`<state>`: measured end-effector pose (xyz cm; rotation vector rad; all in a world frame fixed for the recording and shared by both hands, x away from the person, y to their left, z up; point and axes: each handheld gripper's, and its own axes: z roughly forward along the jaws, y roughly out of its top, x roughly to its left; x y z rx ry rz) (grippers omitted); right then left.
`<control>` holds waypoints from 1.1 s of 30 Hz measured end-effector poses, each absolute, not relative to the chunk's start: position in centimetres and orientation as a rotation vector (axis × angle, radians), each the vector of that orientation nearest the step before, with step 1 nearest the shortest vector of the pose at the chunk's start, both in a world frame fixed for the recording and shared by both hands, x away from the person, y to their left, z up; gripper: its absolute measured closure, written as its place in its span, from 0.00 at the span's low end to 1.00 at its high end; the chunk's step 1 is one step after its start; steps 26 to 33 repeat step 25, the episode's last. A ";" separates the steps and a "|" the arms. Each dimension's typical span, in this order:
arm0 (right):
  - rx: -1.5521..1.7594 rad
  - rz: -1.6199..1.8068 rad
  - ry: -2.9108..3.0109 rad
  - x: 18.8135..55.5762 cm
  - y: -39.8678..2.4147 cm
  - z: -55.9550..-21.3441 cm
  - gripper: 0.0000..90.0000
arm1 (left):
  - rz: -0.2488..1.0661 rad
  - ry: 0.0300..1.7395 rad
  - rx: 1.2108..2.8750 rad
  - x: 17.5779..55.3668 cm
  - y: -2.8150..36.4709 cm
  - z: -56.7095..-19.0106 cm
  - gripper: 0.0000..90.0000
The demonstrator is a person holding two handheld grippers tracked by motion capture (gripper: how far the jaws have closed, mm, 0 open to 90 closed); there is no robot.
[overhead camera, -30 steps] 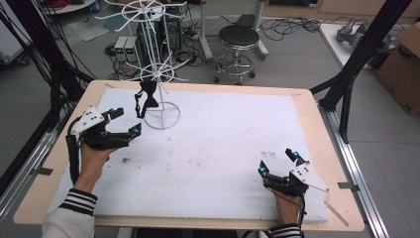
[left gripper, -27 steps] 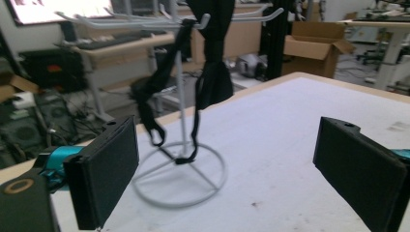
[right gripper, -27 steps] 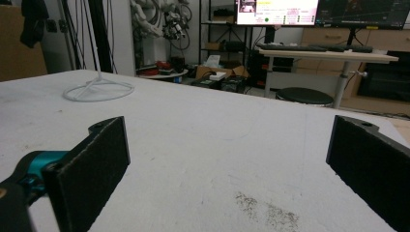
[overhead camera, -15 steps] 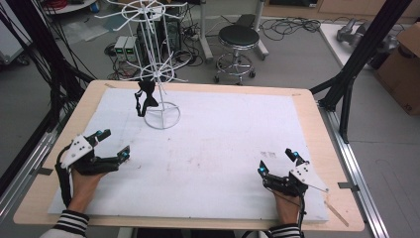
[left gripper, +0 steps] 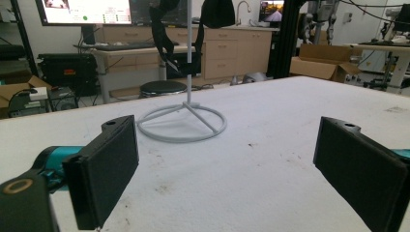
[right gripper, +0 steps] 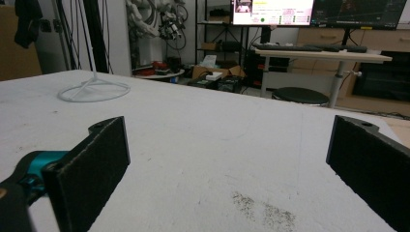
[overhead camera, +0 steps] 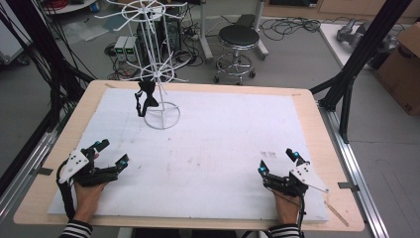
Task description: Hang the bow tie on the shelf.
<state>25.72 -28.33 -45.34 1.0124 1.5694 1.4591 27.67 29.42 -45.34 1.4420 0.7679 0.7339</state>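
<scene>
Left hand-held gripper (overhead camera: 110,152) near tabletop (overhead camera: 213,148) front-left corner, jaws wide apart, empty. Right hand-held gripper (overhead camera: 276,161) near front-right corner, likewise. White wire rack (overhead camera: 157,84) (black item (overhead camera: 144,96) hanging) near back-left edge.

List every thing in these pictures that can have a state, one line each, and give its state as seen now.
Left gripper: open, holding nothing, low over the table's near left.
Right gripper: open, holding nothing, low over the near right.
White wire rack: upright, its ring base flat on the white mat.
Black bow tie: hanging from the rack, clear of the mat.
Stool: upright on the floor, unoccupied.
</scene>
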 end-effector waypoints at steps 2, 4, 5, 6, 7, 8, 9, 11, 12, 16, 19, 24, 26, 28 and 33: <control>1.011 1.461 1.567 25.7 -28.4 -45.3 0.01 | 0.736 0.764 1.428 27.6 29.5 -45.4 0.11; 1.014 1.463 1.567 25.7 -28.4 -45.4 0.01 | 0.737 0.759 1.421 27.5 29.5 -45.4 0.13; 1.011 1.461 1.567 25.7 -28.4 -45.3 0.01 | 0.741 0.756 1.424 27.5 29.5 -45.4 0.15; 1.016 1.463 1.567 25.7 -28.3 -45.4 0.01 | 0.744 0.756 1.422 27.5 29.5 -45.4 0.16; 1.016 1.461 1.569 25.7 -28.3 -45.3 0.01 | 0.745 0.756 1.421 27.4 29.5 -45.4 0.16; 1.014 1.462 1.568 25.7 -28.3 -45.3 0.01 | 0.745 0.757 1.421 27.4 29.5 -45.4 0.16; 1.015 1.461 1.569 25.7 -28.3 -45.3 0.01 | 0.743 0.761 1.415 27.5 29.5 -45.4 0.16; 1.013 1.462 1.568 25.7 -28.4 -45.3 0.01 | 0.741 0.763 1.413 27.5 29.5 -45.4 0.16; 1.013 1.462 1.568 25.7 -28.4 -45.3 0.01 | 0.739 0.762 1.412 27.5 29.5 -45.4 0.16; 1.015 1.464 1.568 25.7 -28.4 -45.4 0.01 | 0.754 0.771 1.418 27.4 29.5 -45.4 0.16; 1.009 1.462 1.566 25.7 -28.4 -45.4 0.01 | 0.756 0.777 1.419 27.4 29.5 -45.4 0.16; 1.016 1.466 1.564 25.7 -28.4 -45.3 0.01 | 0.787 0.778 1.419 27.3 29.3 -45.4 0.16; 1.018 1.469 1.564 25.7 -28.4 -45.4 0.01 | 0.791 0.783 1.417 27.3 29.2 -45.4 0.16; 1.018 1.469 1.564 25.7 -28.4 -45.4 0.01 | 0.791 0.783 1.417 27.3 29.2 -45.4 0.16; 1.018 1.469 1.564 25.7 -28.4 -45.4 0.01 | 0.791 0.783 1.417 27.3 29.2 -45.4 0.16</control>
